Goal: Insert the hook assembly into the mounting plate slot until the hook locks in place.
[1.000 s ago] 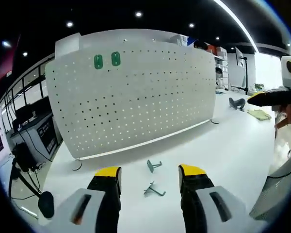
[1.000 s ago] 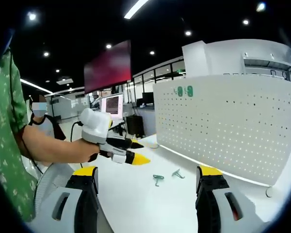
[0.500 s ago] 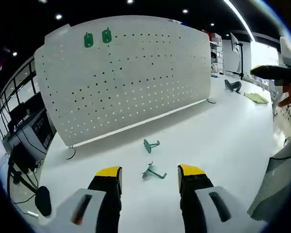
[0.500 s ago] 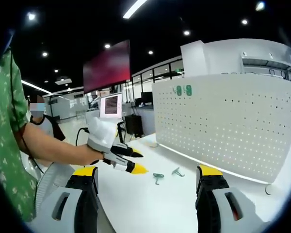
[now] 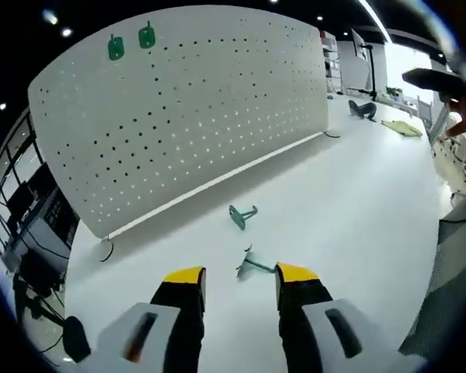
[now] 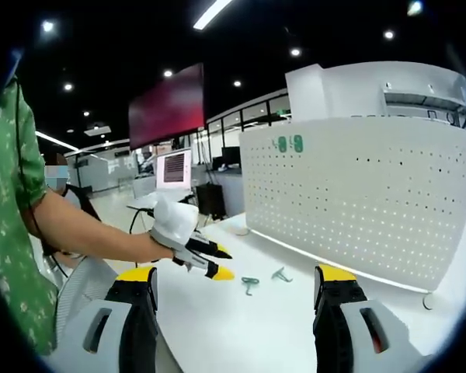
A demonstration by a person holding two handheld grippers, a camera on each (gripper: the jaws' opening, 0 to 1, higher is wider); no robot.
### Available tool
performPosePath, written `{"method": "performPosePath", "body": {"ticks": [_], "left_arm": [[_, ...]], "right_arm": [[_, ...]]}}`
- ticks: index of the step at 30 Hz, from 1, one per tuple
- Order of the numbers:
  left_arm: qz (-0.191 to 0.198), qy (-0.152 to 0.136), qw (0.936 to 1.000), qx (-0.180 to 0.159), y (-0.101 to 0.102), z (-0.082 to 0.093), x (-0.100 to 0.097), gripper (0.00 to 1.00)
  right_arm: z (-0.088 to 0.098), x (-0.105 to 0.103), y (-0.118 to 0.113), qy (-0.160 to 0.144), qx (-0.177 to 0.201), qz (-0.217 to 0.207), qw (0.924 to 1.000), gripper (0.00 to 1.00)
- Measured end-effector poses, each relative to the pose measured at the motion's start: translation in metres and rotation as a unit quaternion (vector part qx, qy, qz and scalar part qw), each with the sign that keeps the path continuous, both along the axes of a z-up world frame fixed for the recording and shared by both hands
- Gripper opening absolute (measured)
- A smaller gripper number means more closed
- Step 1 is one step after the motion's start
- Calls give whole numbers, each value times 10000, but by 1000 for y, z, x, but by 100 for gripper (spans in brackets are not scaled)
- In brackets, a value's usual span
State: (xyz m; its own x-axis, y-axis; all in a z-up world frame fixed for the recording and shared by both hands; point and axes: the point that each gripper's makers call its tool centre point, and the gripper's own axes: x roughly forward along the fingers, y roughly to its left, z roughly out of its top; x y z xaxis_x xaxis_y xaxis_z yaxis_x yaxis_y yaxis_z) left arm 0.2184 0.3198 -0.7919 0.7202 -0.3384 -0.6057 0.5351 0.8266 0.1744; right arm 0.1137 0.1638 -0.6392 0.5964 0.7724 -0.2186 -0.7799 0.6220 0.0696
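Both hooks lie on the white table (image 5: 357, 210): the near hook (image 5: 252, 265) just ahead of the left gripper (image 5: 239, 277), the far hook (image 5: 241, 215) toward the pegboard (image 5: 186, 109). The left gripper has its jaws open and holds nothing. The right gripper (image 6: 237, 281) is also wide open and empty

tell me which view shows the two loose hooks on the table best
The left gripper view: the near hook lies just ahead of the open left gripper, the far hook beyond it toward the pegboard, both large and clear. The right gripper view shows them, and, small and distant, beside the left gripper.
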Motion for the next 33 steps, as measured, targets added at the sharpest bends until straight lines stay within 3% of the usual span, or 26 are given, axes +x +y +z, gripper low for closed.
{"method": "performPosePath", "body": {"ticks": [14,33], "left_arm": [[-242,184,9995,118,-1,-24,8,18],[-306,354,9988,151,-6,-42,19,14]], "right_arm": [[-4,6,-6,48,-28,-127,9999,84],[-9,12,-14,115,-52,-219,9997,84]]}}
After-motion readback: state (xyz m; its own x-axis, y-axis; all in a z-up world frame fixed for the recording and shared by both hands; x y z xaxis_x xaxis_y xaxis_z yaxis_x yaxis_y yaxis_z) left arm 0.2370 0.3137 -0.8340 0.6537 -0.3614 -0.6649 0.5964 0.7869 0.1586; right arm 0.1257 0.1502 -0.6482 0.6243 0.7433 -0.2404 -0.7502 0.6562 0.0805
